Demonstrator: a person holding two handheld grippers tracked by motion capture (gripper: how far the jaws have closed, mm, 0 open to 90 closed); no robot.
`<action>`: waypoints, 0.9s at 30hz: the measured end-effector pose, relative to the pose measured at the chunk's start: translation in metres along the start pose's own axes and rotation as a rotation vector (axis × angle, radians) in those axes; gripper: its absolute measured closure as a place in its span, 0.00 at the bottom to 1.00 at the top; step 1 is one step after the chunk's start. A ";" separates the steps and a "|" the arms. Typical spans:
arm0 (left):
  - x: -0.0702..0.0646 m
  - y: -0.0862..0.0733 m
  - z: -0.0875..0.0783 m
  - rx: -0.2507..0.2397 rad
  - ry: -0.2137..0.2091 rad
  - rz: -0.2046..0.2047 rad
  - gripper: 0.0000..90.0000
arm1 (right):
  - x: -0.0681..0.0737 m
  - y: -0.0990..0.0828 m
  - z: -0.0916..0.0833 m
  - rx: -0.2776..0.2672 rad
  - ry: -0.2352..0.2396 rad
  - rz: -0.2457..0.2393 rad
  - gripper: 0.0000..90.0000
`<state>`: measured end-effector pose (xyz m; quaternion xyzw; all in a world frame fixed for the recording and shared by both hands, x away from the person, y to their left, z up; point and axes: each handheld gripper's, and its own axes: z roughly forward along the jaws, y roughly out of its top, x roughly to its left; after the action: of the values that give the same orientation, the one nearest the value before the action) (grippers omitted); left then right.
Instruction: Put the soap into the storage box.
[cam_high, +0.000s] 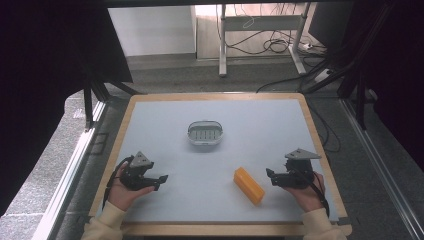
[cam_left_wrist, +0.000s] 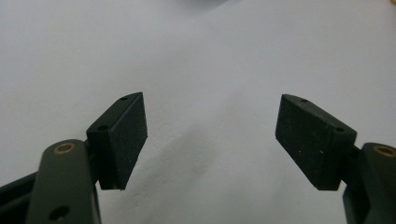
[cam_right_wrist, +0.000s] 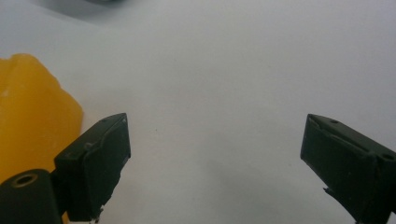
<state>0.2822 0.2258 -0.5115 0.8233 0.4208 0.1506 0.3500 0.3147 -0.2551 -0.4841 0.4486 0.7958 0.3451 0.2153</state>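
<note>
The left claw (cam_high: 161, 179) rests low near the front-left corner of the tabletop (cam_high: 165, 112), held in the person's left hand (cam_high: 122, 192). Its jaws stand wide apart with nothing but bare surface between them in the left gripper view, so it is released. Farther back, about midway between the side edges, sits a small white basket (cam_high: 205, 133) with a slotted floor, well apart from both claws.

Toward the front edge, right of centre, lies the orange block (cam_high: 249, 185), slanted so that one end points to the front-right corner. The right claw (cam_high: 270, 175) is just beside it, jaws spread and empty; in the right gripper view the orange block (cam_right_wrist: 32, 116) sits outside the jaw on that view's left side, not between the two.

The likely risk: closing from this offset would pinch air or shove the block sideways toward the front edge, which is near. A slanted block may also twist if caught at a corner.

Open room is generous between block and basket, and along the back and left of the tabletop.
</note>
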 end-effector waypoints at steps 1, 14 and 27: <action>0.000 0.000 0.000 0.001 0.000 0.000 0.28 | 0.000 0.000 0.000 0.000 0.000 0.000 0.10; 0.001 0.000 -0.001 0.002 -0.004 0.001 0.28 | 0.005 0.005 -0.007 0.028 0.000 -0.047 0.16; 0.002 0.000 -0.003 -0.007 -0.003 -0.015 0.28 | 0.008 0.014 -0.018 0.014 0.029 -0.025 0.19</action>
<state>0.2816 0.2285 -0.5096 0.8191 0.4260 0.1483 0.3545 0.3070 -0.2493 -0.4622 0.4349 0.8069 0.3433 0.2048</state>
